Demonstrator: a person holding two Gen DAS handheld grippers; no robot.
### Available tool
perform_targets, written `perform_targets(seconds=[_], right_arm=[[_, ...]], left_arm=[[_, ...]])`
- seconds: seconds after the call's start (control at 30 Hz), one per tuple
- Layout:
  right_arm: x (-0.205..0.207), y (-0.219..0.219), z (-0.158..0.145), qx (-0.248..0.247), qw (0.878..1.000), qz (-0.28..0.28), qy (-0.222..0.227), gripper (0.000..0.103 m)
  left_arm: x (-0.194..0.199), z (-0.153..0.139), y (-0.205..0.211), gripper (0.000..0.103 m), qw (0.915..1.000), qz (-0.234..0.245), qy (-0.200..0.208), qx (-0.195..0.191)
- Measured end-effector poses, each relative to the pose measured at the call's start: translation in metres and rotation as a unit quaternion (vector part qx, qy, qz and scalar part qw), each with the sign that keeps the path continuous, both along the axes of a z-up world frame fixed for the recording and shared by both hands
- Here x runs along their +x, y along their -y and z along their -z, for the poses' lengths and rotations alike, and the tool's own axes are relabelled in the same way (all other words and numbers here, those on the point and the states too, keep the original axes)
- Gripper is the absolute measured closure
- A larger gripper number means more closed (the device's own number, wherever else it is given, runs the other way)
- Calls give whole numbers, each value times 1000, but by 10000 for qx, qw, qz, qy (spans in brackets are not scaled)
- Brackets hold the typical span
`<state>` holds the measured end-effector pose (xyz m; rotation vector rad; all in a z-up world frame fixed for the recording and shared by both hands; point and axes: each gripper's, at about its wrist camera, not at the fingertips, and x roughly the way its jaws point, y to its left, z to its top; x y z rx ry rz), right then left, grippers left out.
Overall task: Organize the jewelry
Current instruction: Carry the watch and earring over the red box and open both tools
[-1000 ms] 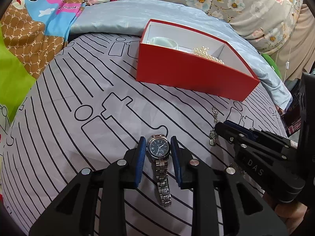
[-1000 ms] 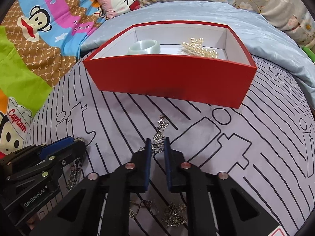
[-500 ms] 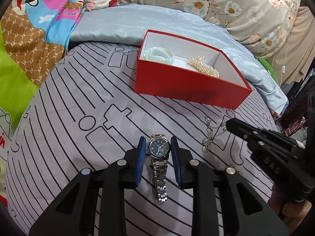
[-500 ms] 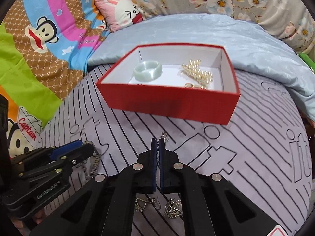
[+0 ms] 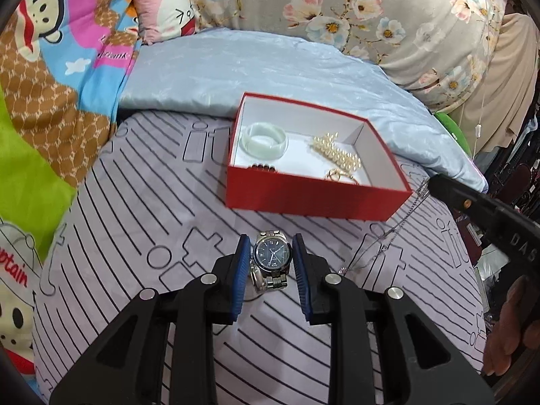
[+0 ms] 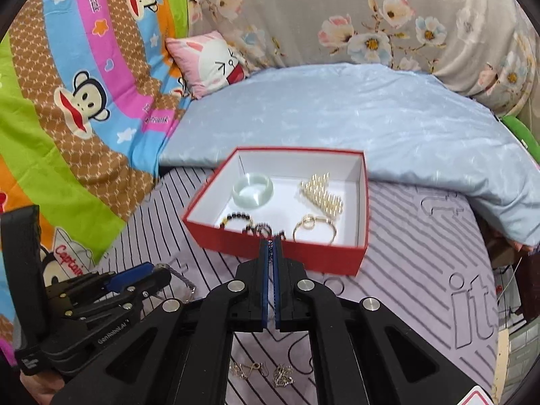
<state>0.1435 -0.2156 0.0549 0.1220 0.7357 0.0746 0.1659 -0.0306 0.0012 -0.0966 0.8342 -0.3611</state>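
My left gripper [image 5: 270, 256] is shut on a silver watch [image 5: 271, 259] with a dark dial and holds it above the striped cloth, its band hanging down. My right gripper [image 6: 270, 251] is shut on a thin silver chain necklace [image 5: 388, 236] that dangles below it, in front of the red box [image 6: 364, 209]. The box [image 5: 317, 199] holds a pale green bangle [image 6: 252, 190], a pearl bracelet [image 6: 322, 195], a dark bead bracelet [image 6: 249, 226] and a gold ring bracelet [image 6: 314, 226]. The left gripper [image 6: 141, 275] shows at the lower left of the right wrist view.
More small chains [image 6: 263, 371] lie on the striped cloth [image 5: 135, 219] under my right gripper. A light blue quilt [image 6: 354, 118] lies behind the box. A cartoon blanket [image 6: 67, 84] and a pink pillow [image 6: 212, 60] are at the left.
Both grippers have risen off the cloth. The left lifted the watch, whose band now hangs free. The right closed on the necklace and lifted it toward the box.
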Motion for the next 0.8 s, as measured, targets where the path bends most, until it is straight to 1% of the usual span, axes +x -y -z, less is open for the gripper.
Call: perform_targets(seconds=[0.27, 0.4, 0.5, 0.63, 0.8], right_arm=[[17, 8, -52, -91, 9991, 17, 412, 102], [28, 13, -81, -162, 9977, 36, 661, 102], [41, 17, -95, -195, 9969, 54, 760, 102], [63, 25, -99, -207, 9971, 120, 718, 102], [87, 33, -81, -216, 9983, 181, 513, 102]], left_arm=[[19, -33, 13, 78, 9995, 134, 289, -21], [34, -50, 21, 78, 9989, 177, 438, 10], [48, -62, 28, 78, 9984, 226, 511, -5], [70, -75, 39, 78, 9979, 312, 561, -47], [96, -75, 55, 78, 9978, 374, 551, 29]])
